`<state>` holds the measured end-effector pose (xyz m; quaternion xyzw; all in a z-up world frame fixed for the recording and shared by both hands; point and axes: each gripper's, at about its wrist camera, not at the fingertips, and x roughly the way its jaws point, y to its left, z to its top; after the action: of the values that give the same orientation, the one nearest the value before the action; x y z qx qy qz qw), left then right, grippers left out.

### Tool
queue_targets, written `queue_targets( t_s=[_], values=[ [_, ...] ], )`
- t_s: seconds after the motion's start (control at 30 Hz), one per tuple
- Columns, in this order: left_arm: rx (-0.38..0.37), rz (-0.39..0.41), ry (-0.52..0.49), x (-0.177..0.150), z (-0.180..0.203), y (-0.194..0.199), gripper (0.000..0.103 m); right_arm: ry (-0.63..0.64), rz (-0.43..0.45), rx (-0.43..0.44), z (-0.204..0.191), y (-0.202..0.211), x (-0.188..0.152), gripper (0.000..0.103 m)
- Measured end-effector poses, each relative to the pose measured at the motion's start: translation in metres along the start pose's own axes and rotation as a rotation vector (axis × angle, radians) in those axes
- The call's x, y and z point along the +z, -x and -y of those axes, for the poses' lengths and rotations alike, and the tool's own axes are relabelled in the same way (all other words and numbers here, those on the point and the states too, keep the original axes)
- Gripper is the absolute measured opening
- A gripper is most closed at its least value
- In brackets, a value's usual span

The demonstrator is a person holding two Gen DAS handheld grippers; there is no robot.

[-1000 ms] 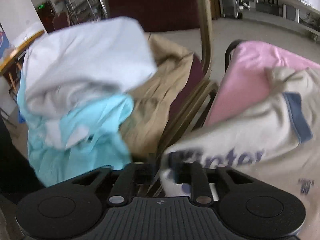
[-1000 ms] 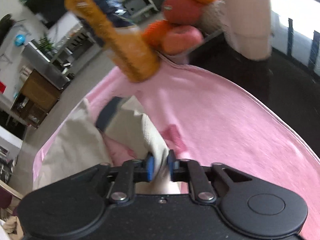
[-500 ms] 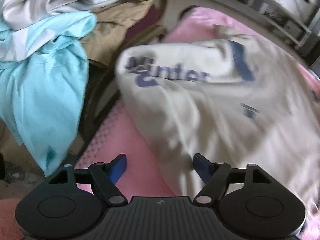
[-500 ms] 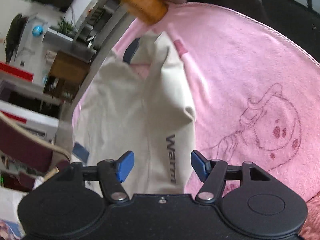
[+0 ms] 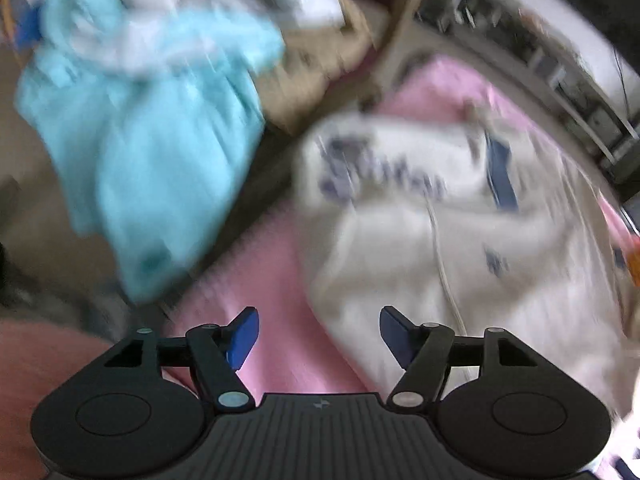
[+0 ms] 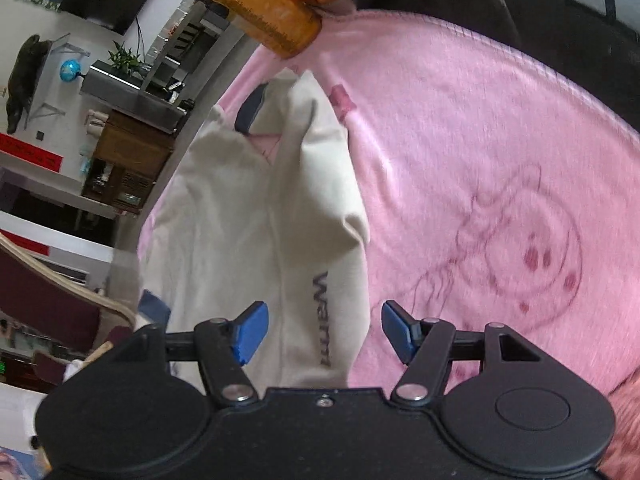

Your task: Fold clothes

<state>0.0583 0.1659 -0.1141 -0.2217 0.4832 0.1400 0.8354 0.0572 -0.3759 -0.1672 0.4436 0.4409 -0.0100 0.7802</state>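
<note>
the cream shirt [image 6: 256, 216] on the pink blanket [image 6: 460, 152] looks light and floppy, best pinched at a hem or shoulder edge; left gripper [image 5: 318, 334] has eased slightly narrower yet stands spread, right gripper [image 6: 322, 330] spread, both empty.

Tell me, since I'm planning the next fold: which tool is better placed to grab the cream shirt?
Probably the right tool: the cream shirt lies between its open blue pads. The left tool mostly faces pink blanket.

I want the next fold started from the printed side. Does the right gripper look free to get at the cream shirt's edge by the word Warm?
Probably yes. The right gripper is open, its jaws empty, and the cream shirt lies flat on the pink blanket right below, with nothing over that edge.
</note>
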Motion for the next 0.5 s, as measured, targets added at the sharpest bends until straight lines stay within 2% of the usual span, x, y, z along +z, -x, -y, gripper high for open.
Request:
queue_targets(
  t_s=[0.17,0.3,0.43,0.5],
  values=[
    [-0.051,-0.051,-0.032,-0.008,0.013,-0.012,0.064,-0.065,-0.017,-0.004,0.012,-0.003,-0.017,0.055],
    [-0.028,-0.05,-0.083,-0.01,0.024,-0.026,0.065,-0.128,-0.017,-0.012,0.02,-0.011,-0.016,0.051],
    [-0.011,-0.016,-0.091,-0.009,0.026,-0.032,0.064,-0.13,-0.016,0.009,0.016,-0.027,-0.017,0.045],
    [-0.005,0.002,-0.083,-0.01,0.023,-0.027,0.056,-0.117,-0.01,0.016,0.011,-0.033,-0.019,0.034]
  ],
)
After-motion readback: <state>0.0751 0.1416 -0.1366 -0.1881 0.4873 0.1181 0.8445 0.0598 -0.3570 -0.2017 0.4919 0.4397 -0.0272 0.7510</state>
